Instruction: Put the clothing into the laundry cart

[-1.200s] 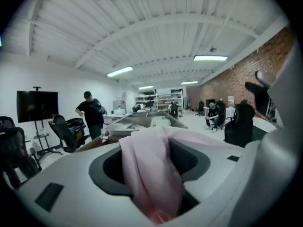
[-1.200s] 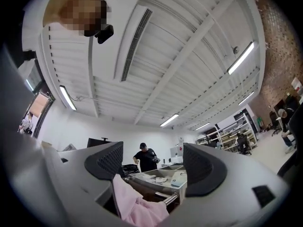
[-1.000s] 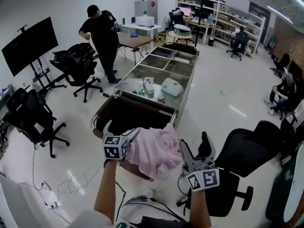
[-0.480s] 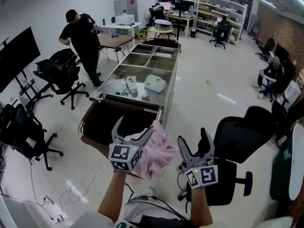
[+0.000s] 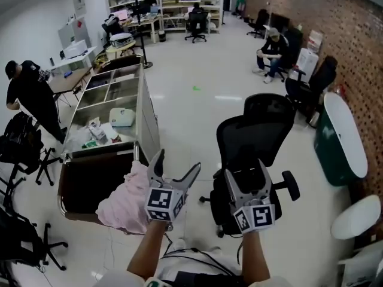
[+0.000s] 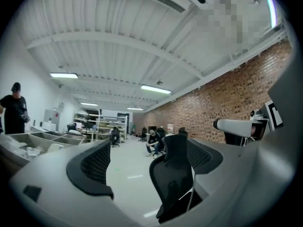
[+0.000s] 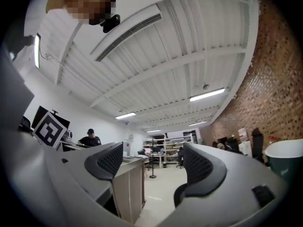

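Note:
A pink garment (image 5: 121, 200) lies draped over the near right corner of the brown laundry cart bin (image 5: 84, 187), in the lower left of the head view. My left gripper (image 5: 178, 162) is raised just right of it, open, with nothing between its fingers. My right gripper (image 5: 245, 171) is also open and holds nothing, over the seat of a black office chair (image 5: 254, 139). In the left gripper view the jaws (image 6: 149, 162) frame that chair (image 6: 173, 174) and bare floor. Past the jaws in the right gripper view (image 7: 154, 167) stands the cart's side (image 7: 128, 183).
A steel trolley with compartments (image 5: 114, 97) joins the bin at the back. A person in black (image 5: 27, 94) stands left of it beside black chairs (image 5: 18, 148). A seated person (image 5: 272, 46) and more chairs are at the far right. A green-based white table (image 5: 341, 136) stands along the brick wall.
The head view has swung right. My left gripper has come off the pink garment and risen to its right; the garment now hangs on the cart's edge. The right gripper stayed open.

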### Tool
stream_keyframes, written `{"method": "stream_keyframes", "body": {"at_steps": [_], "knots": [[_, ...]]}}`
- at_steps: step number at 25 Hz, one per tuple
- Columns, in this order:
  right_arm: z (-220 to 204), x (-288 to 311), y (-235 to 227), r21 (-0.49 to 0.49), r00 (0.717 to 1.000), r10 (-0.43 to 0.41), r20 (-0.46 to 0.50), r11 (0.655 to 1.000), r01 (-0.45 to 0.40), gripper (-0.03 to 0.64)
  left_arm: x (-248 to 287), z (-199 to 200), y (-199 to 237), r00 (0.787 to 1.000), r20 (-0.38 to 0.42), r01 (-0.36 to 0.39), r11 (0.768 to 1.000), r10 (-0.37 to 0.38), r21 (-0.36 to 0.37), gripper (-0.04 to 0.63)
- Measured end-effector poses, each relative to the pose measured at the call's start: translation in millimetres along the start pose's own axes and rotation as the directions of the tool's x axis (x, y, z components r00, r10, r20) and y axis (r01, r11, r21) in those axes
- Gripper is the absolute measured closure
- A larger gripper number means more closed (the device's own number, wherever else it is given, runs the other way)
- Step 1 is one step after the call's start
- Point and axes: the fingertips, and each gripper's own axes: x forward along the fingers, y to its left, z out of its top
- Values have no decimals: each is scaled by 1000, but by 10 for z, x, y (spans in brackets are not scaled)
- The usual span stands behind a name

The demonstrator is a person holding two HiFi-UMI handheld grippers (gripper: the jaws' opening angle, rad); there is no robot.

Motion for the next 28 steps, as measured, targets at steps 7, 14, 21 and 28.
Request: {"method": "stream_keyframes", "body": {"at_steps": [7, 14, 21, 28], "knots": [[157, -735, -761, -64, 973, -228, -21, 972, 226, 224, 443, -31, -1033, 973, 9, 232, 972, -232, 23, 107], [115, -1221, -1044, -170, 926, -367, -91, 922, 348, 235, 500, -93, -1596, 933, 1, 360, 932, -360, 39, 107], [163, -1347, -1036, -187, 916, -392, -86, 909, 371, 235, 465, -116, -1724, 916, -1, 402, 915, -402, 29, 107], [117, -1209, -858, -193, 930, -356, -91, 922, 335, 236, 412, -108, -1589, 920, -2, 392, 919, -392, 35, 107]]}}
